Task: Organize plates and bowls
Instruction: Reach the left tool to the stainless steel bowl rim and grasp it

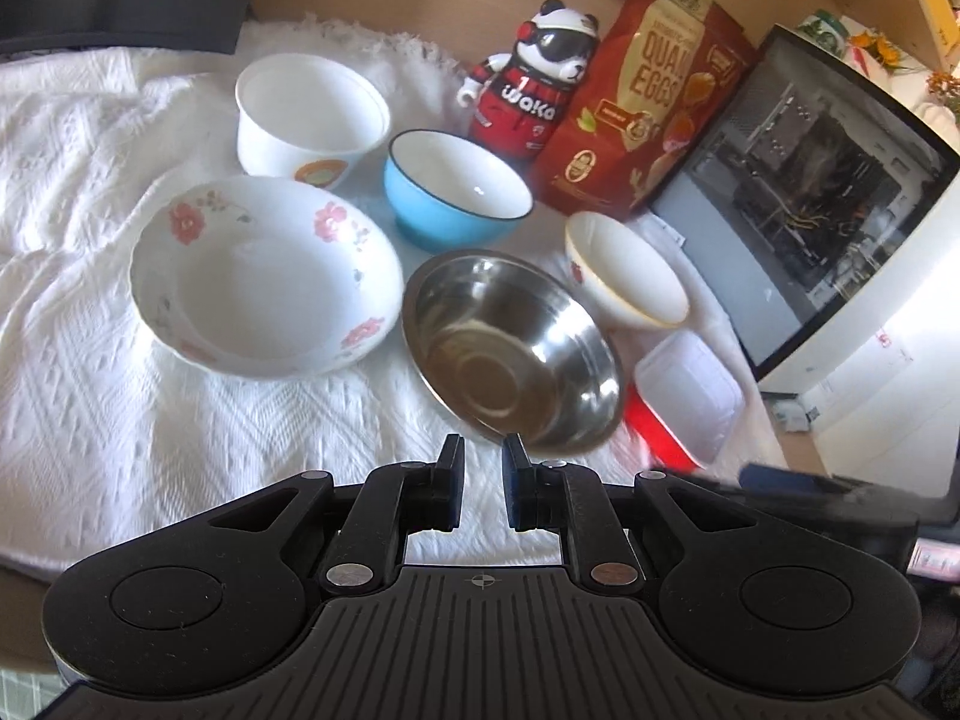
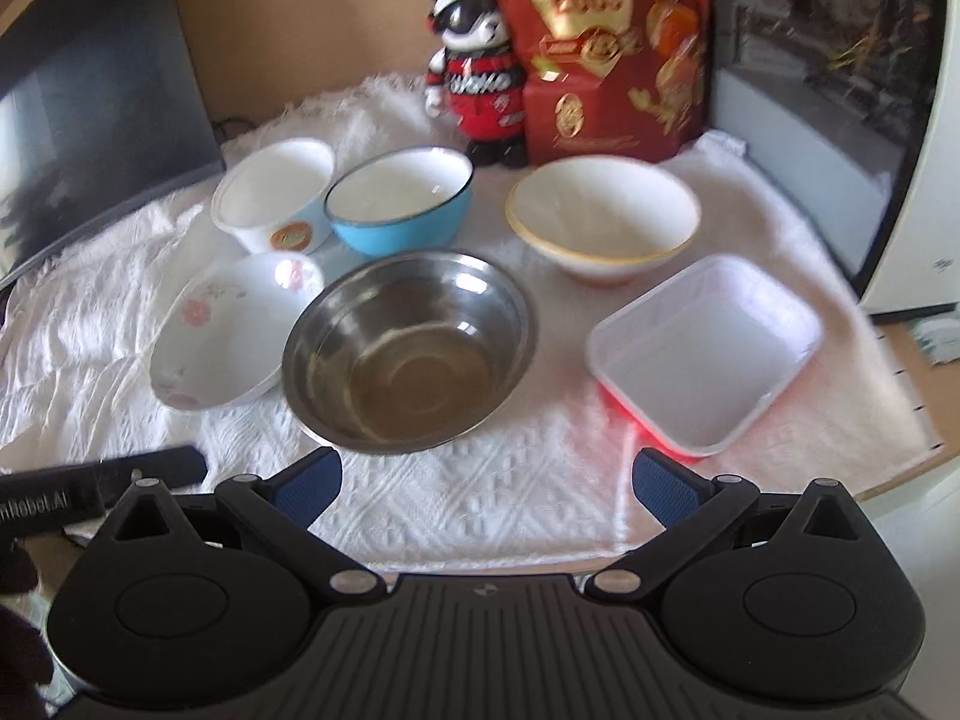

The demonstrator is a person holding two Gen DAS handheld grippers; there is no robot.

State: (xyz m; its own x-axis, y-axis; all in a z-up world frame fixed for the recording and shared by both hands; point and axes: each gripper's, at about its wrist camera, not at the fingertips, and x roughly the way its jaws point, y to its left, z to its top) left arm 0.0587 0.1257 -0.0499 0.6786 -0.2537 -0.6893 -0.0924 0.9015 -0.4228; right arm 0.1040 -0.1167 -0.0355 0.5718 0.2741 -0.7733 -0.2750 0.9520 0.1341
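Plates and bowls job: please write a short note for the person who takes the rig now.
Left tongs: shut, empty, near the steel bowl rim.
Right tongs: open, empty, above the white cloth.
Things: floral plate, steel bowl, red-and-white box in front; white cup bowl, blue bowl, gold-rimmed bowl behind.
Done: nothing stacked.
Left: sort all.

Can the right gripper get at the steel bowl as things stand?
Probably yes: the right gripper is open and the steel bowl sits just ahead of it, with only bare white cloth between them.
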